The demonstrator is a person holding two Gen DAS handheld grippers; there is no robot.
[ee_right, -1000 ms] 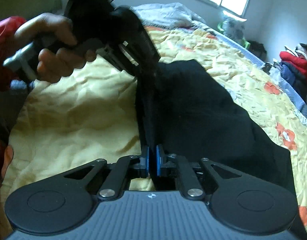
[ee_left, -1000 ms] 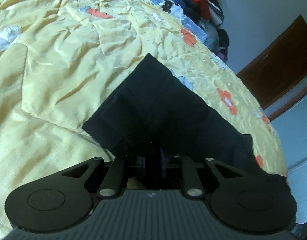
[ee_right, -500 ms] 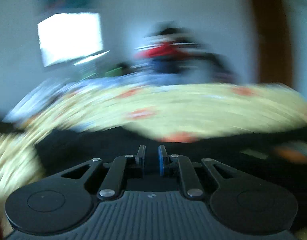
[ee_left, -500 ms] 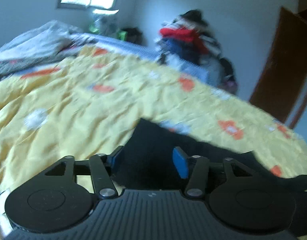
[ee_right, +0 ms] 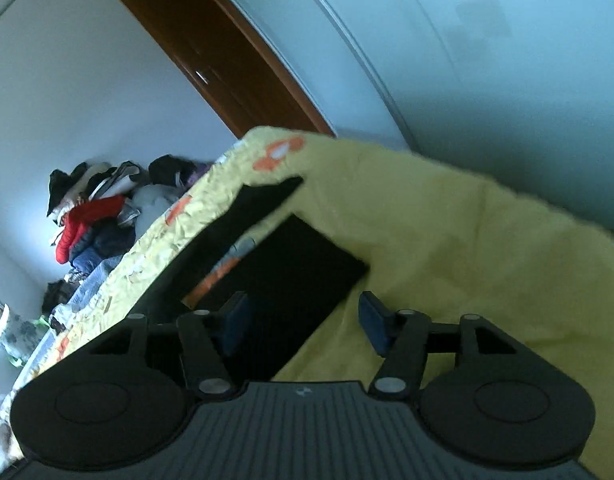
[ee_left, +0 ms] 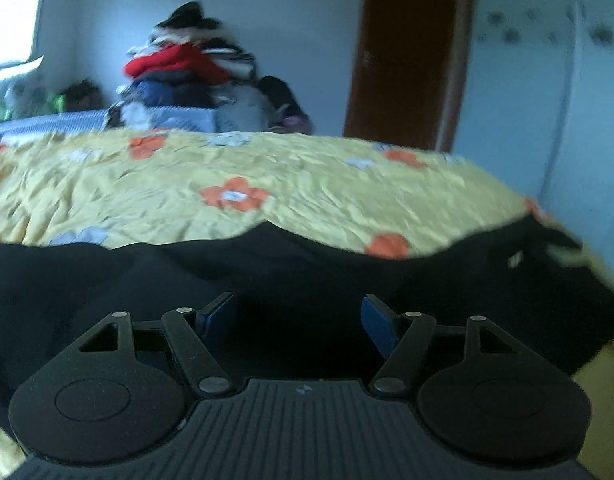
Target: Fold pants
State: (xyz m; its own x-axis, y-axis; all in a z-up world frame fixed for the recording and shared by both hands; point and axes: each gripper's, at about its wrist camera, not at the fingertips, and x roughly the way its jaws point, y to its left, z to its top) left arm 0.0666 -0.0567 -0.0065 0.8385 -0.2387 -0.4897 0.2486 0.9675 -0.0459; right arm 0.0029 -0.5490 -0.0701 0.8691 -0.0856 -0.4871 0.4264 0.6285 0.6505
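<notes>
Pants [ee_left: 291,264], black, lie flat across the near part of the yellow flowered quilt [ee_left: 307,192] on the bed. Left gripper [ee_left: 299,316] hovers over the dark cloth, jaws just opened wide, nothing between them. Right gripper [ee_right: 303,320], jaws likewise just spread and empty, sits near what seems a pants edge, though blur hampers.

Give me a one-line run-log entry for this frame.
task: fold pants | left gripper: open, jaws just widened, nothing gripped | right gripper: open, jaws just widened, nothing gripped | black pants: lying on yellow bedspread
</notes>
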